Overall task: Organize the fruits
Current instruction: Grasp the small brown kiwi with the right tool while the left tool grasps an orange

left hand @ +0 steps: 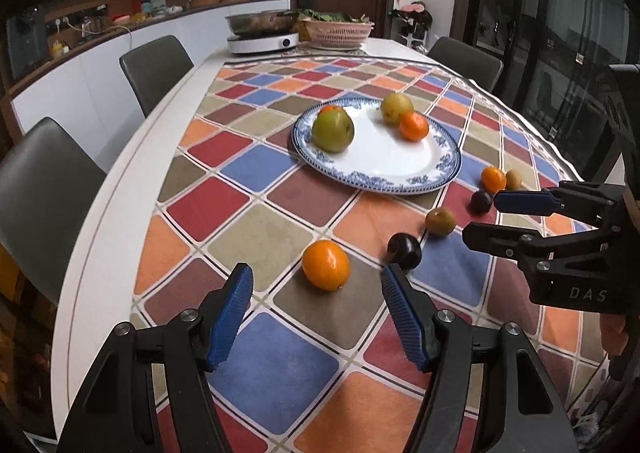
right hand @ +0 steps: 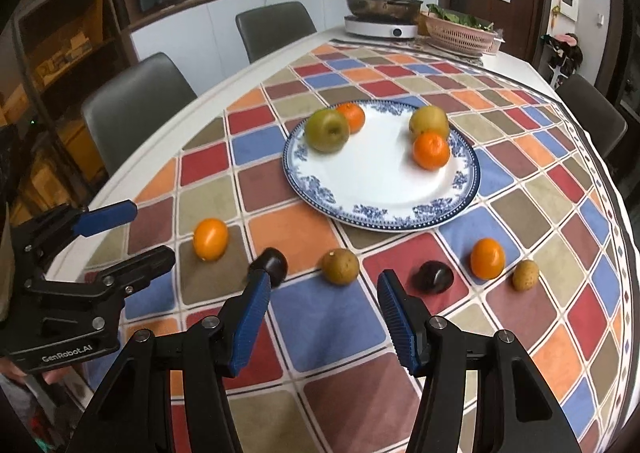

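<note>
A blue-patterned white plate (left hand: 400, 169) (right hand: 372, 193) holds a green apple (left hand: 333, 130) (right hand: 327, 130), a yellow-green fruit (left hand: 396, 108) (right hand: 429, 121) and two oranges (left hand: 414, 126) (right hand: 431, 150). On the checkered cloth lie an orange (left hand: 325, 264) (right hand: 210, 239), two dark plums (left hand: 404, 251) (right hand: 435, 276), two brown fruits (left hand: 440, 221) (right hand: 340, 266) and another orange (left hand: 493, 179) (right hand: 487, 258). My left gripper (left hand: 316, 317) (right hand: 150, 231) is open just before the near orange. My right gripper (right hand: 320, 317) (left hand: 480, 217) is open, empty, near a brown fruit.
An induction cooker with a steel pan (left hand: 264, 33) (right hand: 382, 19) and a pink basket of greens (left hand: 338, 31) (right hand: 460, 33) stand at the table's far end. Grey chairs (left hand: 156, 65) (right hand: 136, 101) line the left side. The table edge (left hand: 96, 237) runs left.
</note>
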Available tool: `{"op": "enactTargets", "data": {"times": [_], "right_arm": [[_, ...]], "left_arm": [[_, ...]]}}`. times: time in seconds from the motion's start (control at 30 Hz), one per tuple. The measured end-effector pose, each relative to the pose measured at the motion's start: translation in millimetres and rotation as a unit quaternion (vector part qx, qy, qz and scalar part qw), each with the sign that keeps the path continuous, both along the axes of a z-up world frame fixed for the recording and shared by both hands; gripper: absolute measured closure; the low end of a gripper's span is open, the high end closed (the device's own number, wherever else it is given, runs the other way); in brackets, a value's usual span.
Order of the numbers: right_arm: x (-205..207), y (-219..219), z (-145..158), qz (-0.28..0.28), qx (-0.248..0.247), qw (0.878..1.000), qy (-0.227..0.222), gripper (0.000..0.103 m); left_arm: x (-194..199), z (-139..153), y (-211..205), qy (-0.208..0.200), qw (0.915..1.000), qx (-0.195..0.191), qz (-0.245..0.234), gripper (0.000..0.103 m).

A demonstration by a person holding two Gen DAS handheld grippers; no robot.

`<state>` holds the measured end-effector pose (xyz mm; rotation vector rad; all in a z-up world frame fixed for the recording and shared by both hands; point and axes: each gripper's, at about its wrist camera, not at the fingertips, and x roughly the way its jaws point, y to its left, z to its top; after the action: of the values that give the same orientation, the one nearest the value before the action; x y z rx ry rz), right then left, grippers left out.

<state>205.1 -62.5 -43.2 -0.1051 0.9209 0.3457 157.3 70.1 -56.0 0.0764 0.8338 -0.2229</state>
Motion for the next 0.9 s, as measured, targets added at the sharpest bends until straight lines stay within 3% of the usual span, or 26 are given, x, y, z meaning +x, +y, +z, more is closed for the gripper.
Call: {"op": "enactTargets", "data": {"times": [0.3,0.37,0.5,0.9], "right_arm": [[12.6,-1.7,-23.6,-0.002,-0.011,1.000,0.021,0.047],[16.0,-2.5,-26.6,-0.001,-0.008,1.000,0.027,0.055],[20.6,-1.8,-30.4,0.005,-0.008,1.000,0.027,0.055],[39.0,1.8,-40.8,0.011,-0.008,0.999,0.041,0.066]], "left_arm": [[12.5,-20.0,-5.1,0.011,0.9997,0.008,-0.019,0.037],[16.6,-23.3,-6.6,0.014,0.9996,0.006,-0.024,0.037],[25.7,-28.7,-5.9,0.025,0.9994,-0.006,-0.024,0.038],[38.6,-40.7,-4.1,0.056,0.9978,-0.032,-0.017,0.060]]}}
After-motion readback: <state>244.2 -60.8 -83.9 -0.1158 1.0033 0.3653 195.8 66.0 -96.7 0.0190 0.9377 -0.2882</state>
